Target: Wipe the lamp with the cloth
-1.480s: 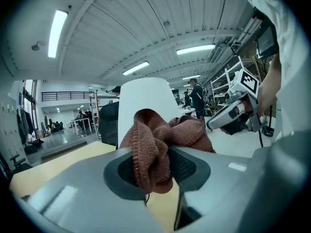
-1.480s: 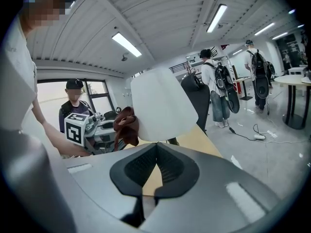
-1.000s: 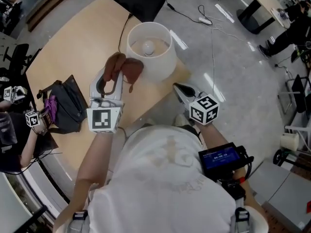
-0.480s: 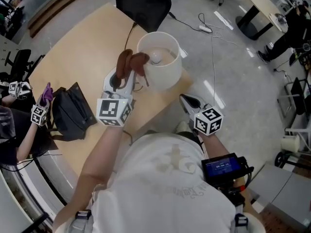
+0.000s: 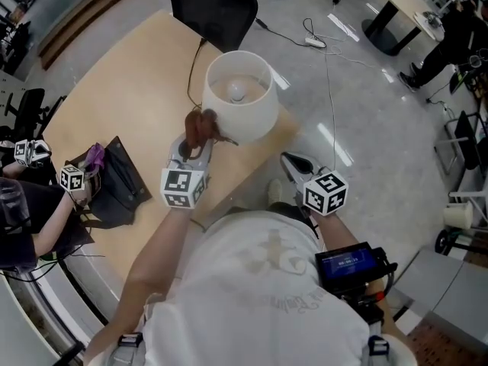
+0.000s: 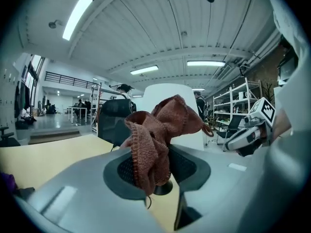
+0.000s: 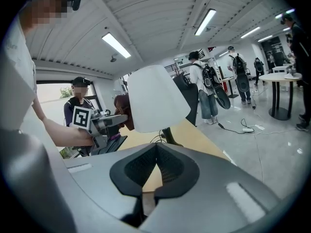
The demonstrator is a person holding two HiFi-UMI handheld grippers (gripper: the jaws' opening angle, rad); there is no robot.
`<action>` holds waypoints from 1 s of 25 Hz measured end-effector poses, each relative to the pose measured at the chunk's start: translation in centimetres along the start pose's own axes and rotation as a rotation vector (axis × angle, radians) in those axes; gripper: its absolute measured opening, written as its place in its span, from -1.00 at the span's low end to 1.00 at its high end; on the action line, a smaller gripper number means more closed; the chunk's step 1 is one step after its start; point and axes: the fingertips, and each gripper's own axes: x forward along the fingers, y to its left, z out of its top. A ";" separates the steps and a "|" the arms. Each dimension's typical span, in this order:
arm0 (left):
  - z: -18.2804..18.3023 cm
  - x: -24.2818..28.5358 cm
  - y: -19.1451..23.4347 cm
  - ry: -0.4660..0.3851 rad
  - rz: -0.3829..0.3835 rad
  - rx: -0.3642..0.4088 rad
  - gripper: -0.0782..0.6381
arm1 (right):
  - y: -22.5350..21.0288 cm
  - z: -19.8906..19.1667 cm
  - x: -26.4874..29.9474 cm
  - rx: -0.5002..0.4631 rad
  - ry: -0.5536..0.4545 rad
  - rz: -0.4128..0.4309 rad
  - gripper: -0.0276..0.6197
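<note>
The lamp's white shade stands on the wooden table, with the bulb showing inside it. My left gripper is shut on a crumpled brown cloth, which lies against the lower left side of the shade. In the left gripper view the cloth bunches between the pads, right in front of the shade. My right gripper hangs off the table's near right edge, shut with nothing in it. In its own view the shade is straight ahead and the left gripper holds the cloth to the shade's left.
A black bag lies on the table's left part, beside another person's hand with marker cubes. A black chair stands behind the table. A cable and plug lie on the floor. Several people stand beyond the lamp.
My left gripper has come down with the cloth, from the shade's top rim to its lower left side. The right gripper has stayed near the table's edge.
</note>
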 end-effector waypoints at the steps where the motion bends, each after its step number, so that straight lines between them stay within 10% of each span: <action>1: -0.4 -0.1 0.0 0.012 -0.004 -0.007 -0.42 | -0.1 0.1 0.1 0.000 0.000 0.006 -0.88; 5: 1.6 -1.4 1.6 0.004 0.050 0.016 -0.42 | -1.0 0.5 0.5 0.005 0.004 0.030 -0.88; 14: 19.7 -2.0 0.7 -0.159 0.125 0.472 -0.42 | -2.8 2.2 2.1 0.035 -0.015 0.111 -0.88; 25: 21.4 8.0 -3.7 0.256 -0.021 0.598 -0.44 | -8.6 3.4 1.1 0.118 -0.070 0.119 -0.88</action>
